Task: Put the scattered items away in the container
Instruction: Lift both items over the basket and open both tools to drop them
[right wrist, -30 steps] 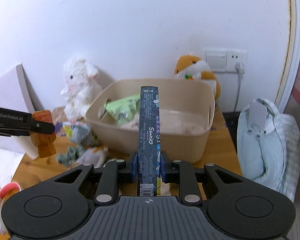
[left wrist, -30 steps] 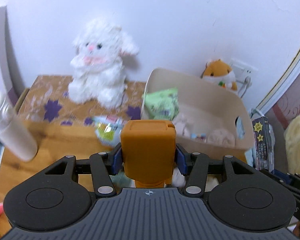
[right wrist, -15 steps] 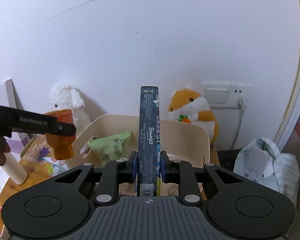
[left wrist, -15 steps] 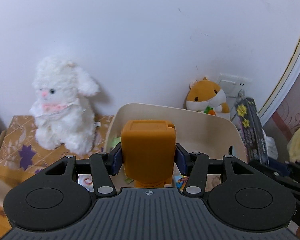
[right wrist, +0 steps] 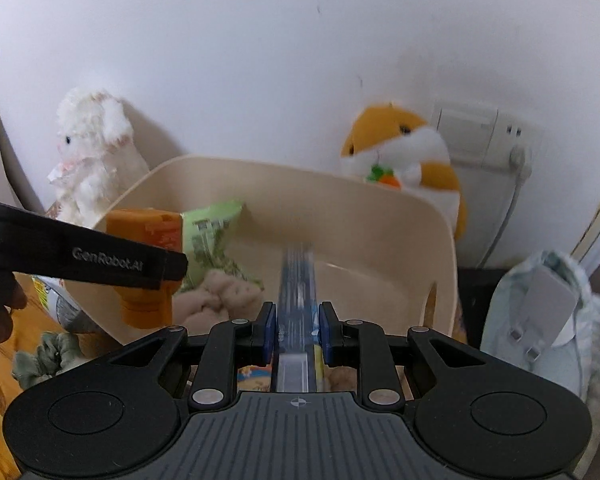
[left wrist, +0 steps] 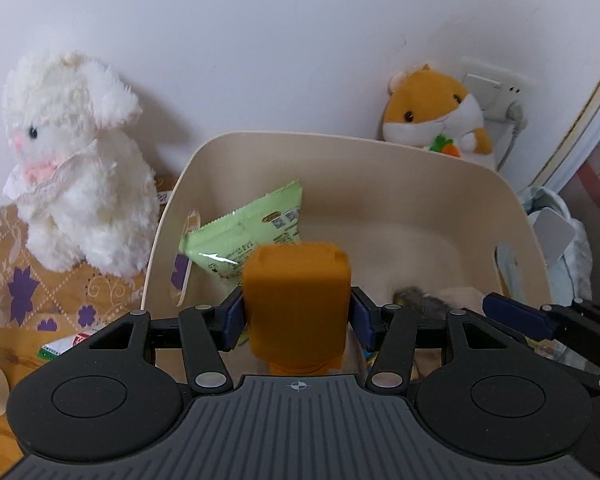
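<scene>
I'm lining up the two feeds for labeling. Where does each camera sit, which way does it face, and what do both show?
Left wrist: rides the left gripper, facing the beige bin; its jaws clamp an orange block; the right gripper's fingertip intrudes at right.
Right wrist: rides the right gripper, facing the same bin; a blurred dark box between its jaws; the left gripper enters from the left.
Shared: bin, green packet, white bunny, hamster plush.
</scene>
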A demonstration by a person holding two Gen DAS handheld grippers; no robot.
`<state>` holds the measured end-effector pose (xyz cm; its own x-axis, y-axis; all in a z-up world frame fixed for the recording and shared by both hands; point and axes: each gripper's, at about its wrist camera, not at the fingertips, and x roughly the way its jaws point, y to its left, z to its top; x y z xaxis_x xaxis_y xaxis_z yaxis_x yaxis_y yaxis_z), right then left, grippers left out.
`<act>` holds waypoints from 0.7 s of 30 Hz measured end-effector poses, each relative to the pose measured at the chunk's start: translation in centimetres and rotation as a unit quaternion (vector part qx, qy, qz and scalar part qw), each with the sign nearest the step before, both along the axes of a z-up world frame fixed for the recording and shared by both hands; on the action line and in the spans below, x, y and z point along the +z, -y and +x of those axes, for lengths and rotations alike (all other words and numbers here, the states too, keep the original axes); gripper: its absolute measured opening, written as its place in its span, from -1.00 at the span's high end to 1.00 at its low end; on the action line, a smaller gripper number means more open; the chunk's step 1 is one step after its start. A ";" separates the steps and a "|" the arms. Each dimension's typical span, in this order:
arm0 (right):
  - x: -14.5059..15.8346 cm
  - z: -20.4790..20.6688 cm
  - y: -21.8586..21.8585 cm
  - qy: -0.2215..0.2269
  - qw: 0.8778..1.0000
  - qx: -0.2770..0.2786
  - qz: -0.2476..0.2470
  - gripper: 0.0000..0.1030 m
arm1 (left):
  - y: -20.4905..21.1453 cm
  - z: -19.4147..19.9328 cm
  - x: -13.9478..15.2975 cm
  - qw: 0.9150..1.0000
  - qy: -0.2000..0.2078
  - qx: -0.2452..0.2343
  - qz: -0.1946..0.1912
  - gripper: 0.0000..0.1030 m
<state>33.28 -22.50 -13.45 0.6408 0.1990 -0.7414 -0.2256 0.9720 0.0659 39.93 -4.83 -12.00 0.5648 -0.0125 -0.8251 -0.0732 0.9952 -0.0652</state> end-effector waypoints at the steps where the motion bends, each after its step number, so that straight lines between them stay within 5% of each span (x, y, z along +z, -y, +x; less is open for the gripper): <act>1: -0.2 0.0 0.0 -0.003 1.000 -0.002 -0.002 0.36 | 0.0 0.1 -0.1 1.000 -0.002 -0.001 -0.002 -0.22; 3: -0.4 -0.1 -0.1 -0.006 1.000 -0.001 -0.004 0.19 | -0.3 0.0 0.0 1.000 -0.001 0.001 -0.006 -0.44; 7: -0.1 -1.1 -0.4 0.010 1.000 -0.003 -0.018 -0.51 | -1.2 -0.5 0.6 1.000 0.005 0.004 -0.006 -0.50; 11: 0.8 -2.2 -0.5 0.014 1.000 -0.010 -0.014 -0.66 | -2.0 -1.5 1.5 1.000 0.010 -0.002 -0.010 -0.51; 13: 1.4 -3.1 -0.3 0.023 1.000 -0.016 -0.006 -0.96 | -2.5 -2.3 2.1 1.000 0.018 -0.006 -0.007 -0.51; 21: 2.2 -6.7 0.0 0.030 0.999 -0.017 -0.004 -1.00 | -5.3 -5.6 3.0 0.999 0.014 -0.026 0.012 -0.56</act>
